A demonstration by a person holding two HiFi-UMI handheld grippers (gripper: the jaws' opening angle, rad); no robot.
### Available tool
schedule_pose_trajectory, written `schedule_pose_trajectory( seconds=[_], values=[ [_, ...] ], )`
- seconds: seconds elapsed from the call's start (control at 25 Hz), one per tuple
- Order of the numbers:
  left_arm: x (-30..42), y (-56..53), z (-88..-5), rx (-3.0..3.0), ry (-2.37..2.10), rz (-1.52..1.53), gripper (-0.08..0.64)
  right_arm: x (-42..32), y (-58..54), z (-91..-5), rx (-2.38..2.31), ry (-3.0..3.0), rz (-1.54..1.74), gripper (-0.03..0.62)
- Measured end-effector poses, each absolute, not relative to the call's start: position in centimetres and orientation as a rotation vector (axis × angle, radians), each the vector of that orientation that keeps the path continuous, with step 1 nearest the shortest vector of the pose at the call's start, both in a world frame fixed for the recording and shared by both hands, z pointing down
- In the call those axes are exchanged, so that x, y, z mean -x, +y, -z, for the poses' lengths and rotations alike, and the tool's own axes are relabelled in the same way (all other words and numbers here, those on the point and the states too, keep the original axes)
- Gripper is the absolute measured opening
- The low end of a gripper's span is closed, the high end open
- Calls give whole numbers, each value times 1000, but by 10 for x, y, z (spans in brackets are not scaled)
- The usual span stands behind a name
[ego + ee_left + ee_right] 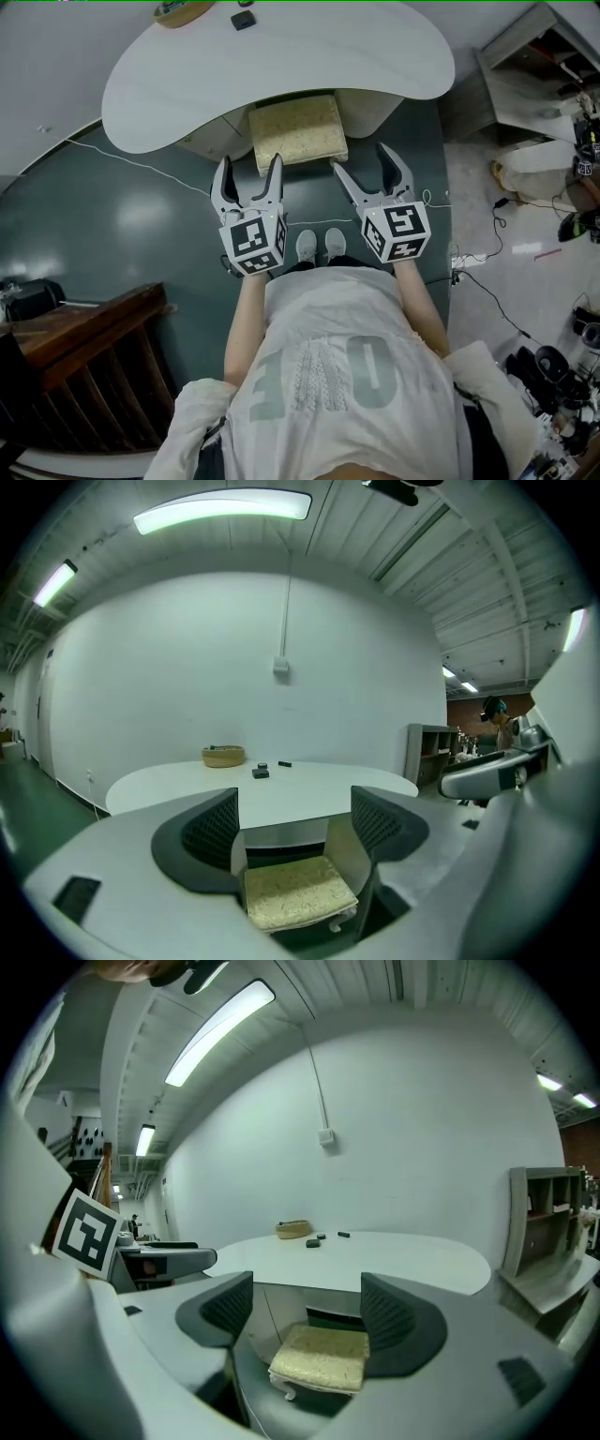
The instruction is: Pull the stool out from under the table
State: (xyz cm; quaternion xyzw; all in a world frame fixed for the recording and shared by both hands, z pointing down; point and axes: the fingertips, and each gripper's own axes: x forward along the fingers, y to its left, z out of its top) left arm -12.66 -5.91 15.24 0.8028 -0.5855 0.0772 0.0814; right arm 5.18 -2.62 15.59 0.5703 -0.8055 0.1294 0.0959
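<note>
The stool [296, 131], with a pale yellow cushion, stands half under the white curved table [281, 56], its near part sticking out toward me. My left gripper [250, 181] hovers open at the stool's near left corner, touching nothing. My right gripper [371, 169] is open just right of the stool's near right corner, also apart from it. In the left gripper view the cushion [298, 892] shows low between the wide jaws. The right gripper view has the cushion [321, 1357] low between its jaws too. Nothing is held.
A woven basket [183, 11] and small dark items [244, 19] lie on the table's far side. A white cable [141, 164] runs over the dark floor at left. Wooden furniture [84, 356] stands at lower left, a grey shelf [525, 75] and clutter at right. My shoes [320, 244] are near the stool.
</note>
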Motion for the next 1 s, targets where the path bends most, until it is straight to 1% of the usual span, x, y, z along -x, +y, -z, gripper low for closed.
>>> schedule_pose_trajectory(
  seconds=[0.28,0.48,0.6,0.72,0.88,1.0],
  values=[
    [134,-86,-182,-2324,-1731,-230,345,-71,-55,-175,-1699,-2334,-388,344],
    [132,-129,-235,-2339,-1716,-277,345,-88,-99,-226,-1710,-2299,-409,345],
    [127,-151,-291,-2335,-1700,-317,345,-95,-122,-280,-1690,-2274,-425,344],
    [124,-160,-368,-2282,-1684,-349,345,-102,-136,-353,-1654,-2242,-466,344],
    [131,-175,-471,-2210,-1692,-362,345,-104,-162,-453,-1617,-2216,-477,344],
    [137,-171,-530,-2181,-1685,-391,345,-108,-166,-512,-1616,-2193,-501,344]
  ],
)
